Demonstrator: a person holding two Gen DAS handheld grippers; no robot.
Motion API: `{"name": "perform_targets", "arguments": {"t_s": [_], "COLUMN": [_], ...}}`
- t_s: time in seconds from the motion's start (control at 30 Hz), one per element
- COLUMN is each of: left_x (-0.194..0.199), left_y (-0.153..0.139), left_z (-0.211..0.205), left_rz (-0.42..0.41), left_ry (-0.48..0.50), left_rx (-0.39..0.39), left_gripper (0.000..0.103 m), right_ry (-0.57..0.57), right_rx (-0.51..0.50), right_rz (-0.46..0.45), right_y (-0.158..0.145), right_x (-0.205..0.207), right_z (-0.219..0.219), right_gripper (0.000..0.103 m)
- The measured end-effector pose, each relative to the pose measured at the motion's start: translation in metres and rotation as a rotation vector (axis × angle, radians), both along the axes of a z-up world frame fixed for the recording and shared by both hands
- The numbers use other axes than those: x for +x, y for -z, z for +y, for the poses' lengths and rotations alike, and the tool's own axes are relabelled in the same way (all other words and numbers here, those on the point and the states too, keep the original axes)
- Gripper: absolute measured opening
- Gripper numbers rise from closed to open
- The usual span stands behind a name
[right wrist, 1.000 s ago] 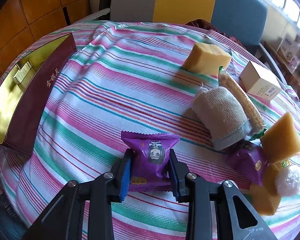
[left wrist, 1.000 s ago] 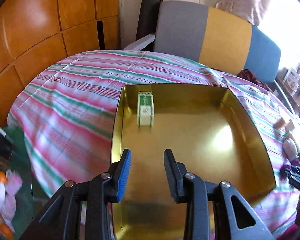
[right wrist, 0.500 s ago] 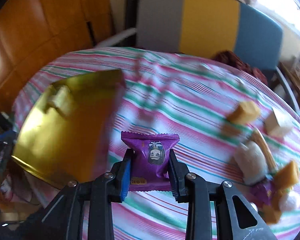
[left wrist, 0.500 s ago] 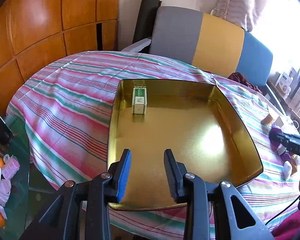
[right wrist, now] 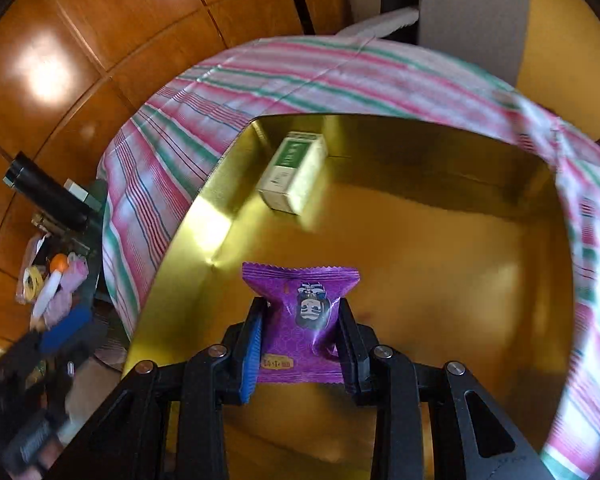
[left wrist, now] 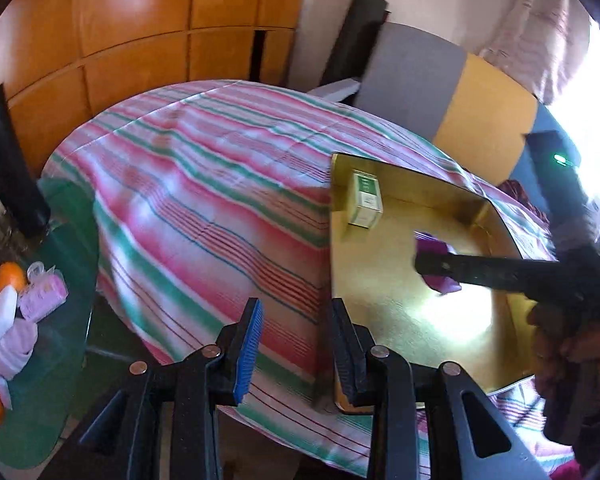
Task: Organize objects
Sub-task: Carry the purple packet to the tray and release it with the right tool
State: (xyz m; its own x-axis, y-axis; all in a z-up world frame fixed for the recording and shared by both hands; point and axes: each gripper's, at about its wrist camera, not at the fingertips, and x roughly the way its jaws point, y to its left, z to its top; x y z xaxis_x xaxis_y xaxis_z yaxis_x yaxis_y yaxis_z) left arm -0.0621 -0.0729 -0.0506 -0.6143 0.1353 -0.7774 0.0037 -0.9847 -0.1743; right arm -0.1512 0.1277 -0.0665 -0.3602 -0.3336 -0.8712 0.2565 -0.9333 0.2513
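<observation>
I hold the purple snack packet (right wrist: 306, 320) clamped in the right gripper (right wrist: 300, 344), mid-frame above the gold tray (right wrist: 440, 280), ready for depositing. The green box (right wrist: 294, 172) sits upper left. My left gripper (left wrist: 294, 354) is nearly closed and empty at the tray's edge.

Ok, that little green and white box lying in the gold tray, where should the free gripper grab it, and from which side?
Grip the green and white box across its two long side faces, near its middle, coming from above. It lies flat in the gold tray's far corner, close to two walls, so a sideways approach looks blocked. The narrow width should suit the left gripper.

Right tongs (right wrist: 300, 338) clamped shut, left tongs (left wrist: 296, 344) narrow, empty, angled downward
</observation>
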Motion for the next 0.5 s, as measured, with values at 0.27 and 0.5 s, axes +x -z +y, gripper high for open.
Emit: {"name": "perform_targets", "arguments": {"t_s": [0.27,0.5], "left_x": [-0.002,0.0], "left_y": [0.007,0.003], "left_z": [-0.006,-0.001], "left_rz": [-0.025,-0.005], "left_ry": [-0.018,-0.018], "left_rx": [0.03,0.018], "left_gripper": [0.033,0.033], "right_ry": [0.072,0.058], "right_rx": [-0.162,-0.11], "right_rz": [-0.083,-0.013], "right_y": [0.013,-0.001], "right_x": [-0.04,-0.019], "right_z": [-0.027,-0.01], "right_gripper": [0.049,0.055]}}
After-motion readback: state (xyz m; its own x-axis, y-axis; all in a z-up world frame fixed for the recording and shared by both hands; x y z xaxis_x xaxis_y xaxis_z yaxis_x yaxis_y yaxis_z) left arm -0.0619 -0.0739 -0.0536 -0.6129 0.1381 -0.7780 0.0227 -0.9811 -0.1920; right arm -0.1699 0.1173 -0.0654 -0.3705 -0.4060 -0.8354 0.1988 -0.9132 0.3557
